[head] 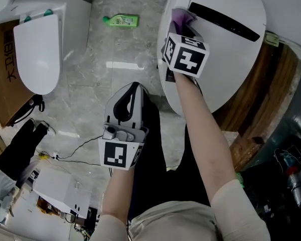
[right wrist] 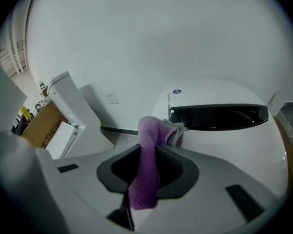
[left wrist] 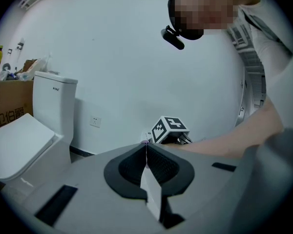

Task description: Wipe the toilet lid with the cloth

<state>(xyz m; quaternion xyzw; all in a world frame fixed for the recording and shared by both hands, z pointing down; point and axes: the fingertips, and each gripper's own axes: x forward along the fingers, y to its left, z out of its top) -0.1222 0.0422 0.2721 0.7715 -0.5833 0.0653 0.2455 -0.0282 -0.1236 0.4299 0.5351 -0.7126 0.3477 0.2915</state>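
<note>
Pinching the purple cloth [head: 180,18] tight, the right gripper [right wrist: 147,150] has its jaws pressing it against the toilet lid [head: 226,59] near the upper-centre rim in the head view, placed for wiping. The left gripper [left wrist: 146,152] hangs lower centre over the floor [head: 90,49], jaws closed on nothing, clear of the work.

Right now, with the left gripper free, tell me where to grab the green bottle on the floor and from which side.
Take the green bottle across mid-body, from straight above. It lies on its side on the floor, so its two long sides are the faces open to the fingers. The left gripper, now shut, must open first.
</note>
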